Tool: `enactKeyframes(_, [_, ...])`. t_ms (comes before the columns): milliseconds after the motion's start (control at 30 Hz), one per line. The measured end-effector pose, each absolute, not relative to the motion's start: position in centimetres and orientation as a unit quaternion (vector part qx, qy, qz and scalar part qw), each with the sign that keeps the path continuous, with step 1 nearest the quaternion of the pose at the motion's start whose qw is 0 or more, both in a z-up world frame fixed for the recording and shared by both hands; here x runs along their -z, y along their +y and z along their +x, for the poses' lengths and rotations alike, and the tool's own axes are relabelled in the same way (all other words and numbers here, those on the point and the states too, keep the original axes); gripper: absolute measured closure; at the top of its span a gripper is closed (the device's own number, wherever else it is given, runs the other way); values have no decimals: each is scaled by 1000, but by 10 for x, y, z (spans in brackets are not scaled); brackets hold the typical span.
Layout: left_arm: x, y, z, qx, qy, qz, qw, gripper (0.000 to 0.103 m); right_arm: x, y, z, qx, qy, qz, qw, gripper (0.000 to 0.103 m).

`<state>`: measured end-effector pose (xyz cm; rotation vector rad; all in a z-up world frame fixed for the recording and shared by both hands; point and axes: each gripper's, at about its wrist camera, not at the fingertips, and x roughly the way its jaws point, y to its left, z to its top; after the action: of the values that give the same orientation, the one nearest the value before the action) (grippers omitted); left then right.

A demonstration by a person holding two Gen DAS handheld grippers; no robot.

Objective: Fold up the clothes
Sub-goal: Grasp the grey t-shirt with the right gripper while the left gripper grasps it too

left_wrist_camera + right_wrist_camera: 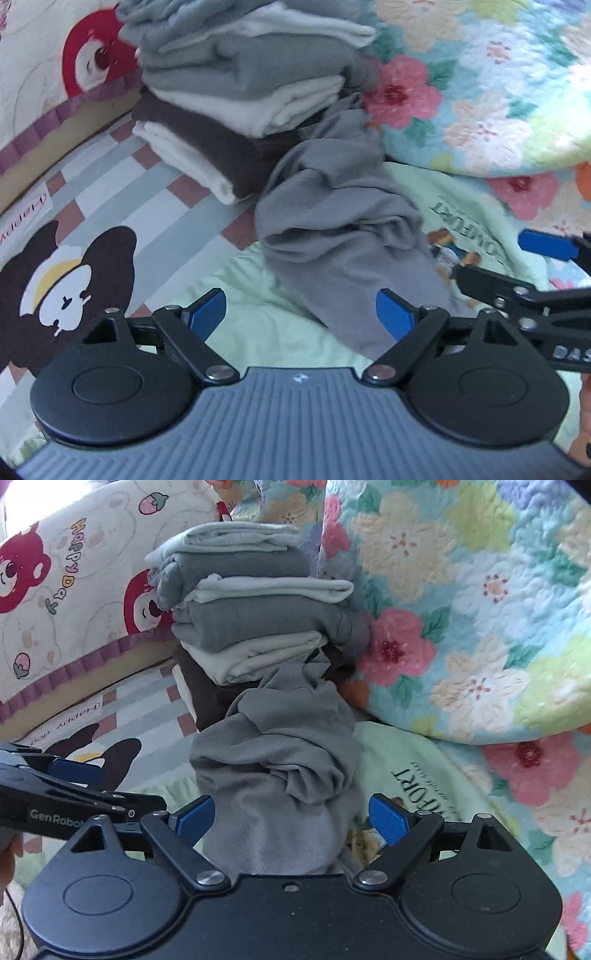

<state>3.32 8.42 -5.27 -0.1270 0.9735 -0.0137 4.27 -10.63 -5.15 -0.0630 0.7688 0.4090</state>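
Observation:
A crumpled grey garment [332,240] [280,768] lies on a pale green printed T-shirt [461,218] [406,775], and its far end leans against a stack of folded clothes [240,92] [251,620]. My left gripper [300,314] is open just above the green shirt, and the grey garment's near end lies by its right pad without being pinched. My right gripper [291,816] is open too. The grey cloth fills much of the gap between its blue pads, and the right pad stands apart from it. Each gripper shows in the other's view, the right gripper [487,254] at the right and the left gripper [129,788] at the left.
A floral quilt [480,92] [480,609] is bunched up along the right and back. A bear-print pillow [44,48] [74,590] rests at the back left. The striped bedsheet [110,192] with a cartoon dog spreads out to the left.

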Motion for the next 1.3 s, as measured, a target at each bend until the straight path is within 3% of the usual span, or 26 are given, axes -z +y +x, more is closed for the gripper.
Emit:
enactKeyframes(33, [57,92,37,5,466,-72,882,18,55,-104,47,-201,371,-29,906,10])
enactKeyframes(167, [80,114,61,-13,466,-108,878,53,70,-95,65,-212,366,-28,906,14])
enactKeyframes(200, [90,118,68,-11,468,-110,877,58,76,-92,72,-215,366,-39,905,26])
enactKeyframes(233, [99,120,74,-12,470,-111,876,69,82,-89,80,-213,366,-51,904,34])
enactKeyframes(300, [114,124,80,-12,464,-105,879,73,93,-84,96,-203,365,-64,906,80])
enactKeyframes(333, [121,125,80,-13,458,-99,883,73,96,-83,103,-198,368,-63,906,86])
enactKeyframes(433, [141,131,82,-14,441,-82,894,72,102,-85,120,-186,376,-47,906,87])
enactKeyframes(467, [145,134,82,-10,439,-89,894,71,105,-86,124,-179,378,-47,907,82])
enactKeyframes(533, [151,140,83,-2,438,-107,892,70,114,-89,132,-161,387,-37,907,52])
enactKeyframes(567, [154,142,84,3,439,-117,891,70,119,-91,137,-151,392,-31,907,29])
enactKeyframes(600, [156,144,85,5,440,-129,889,70,124,-92,141,-142,396,-25,907,19])
enactKeyframes(700, [158,142,85,16,440,-141,887,70,145,-103,161,-135,430,36,892,17])
enactKeyframes(733, [158,140,85,19,439,-138,888,69,153,-108,169,-139,443,70,883,17])
enactKeyframes(767, [158,138,84,20,438,-134,889,69,159,-114,174,-151,447,105,876,28])
enactKeyframes(800, [157,137,83,21,435,-129,891,69,161,-117,175,-168,439,137,872,82])
enactKeyframes(933, [141,137,73,27,402,-114,908,68,136,-117,157,-228,372,212,875,87])
enactKeyframes(1100, [99,130,44,73,316,-117,939,51,86,-104,134,-327,328,290,837,88])
enactKeyframes(1200, [80,128,27,100,277,-135,946,31,54,-88,119,-370,310,280,830,88])
enactKeyframes(1300, [64,131,14,118,246,-166,948,28,22,-70,101,-413,287,254,826,88])
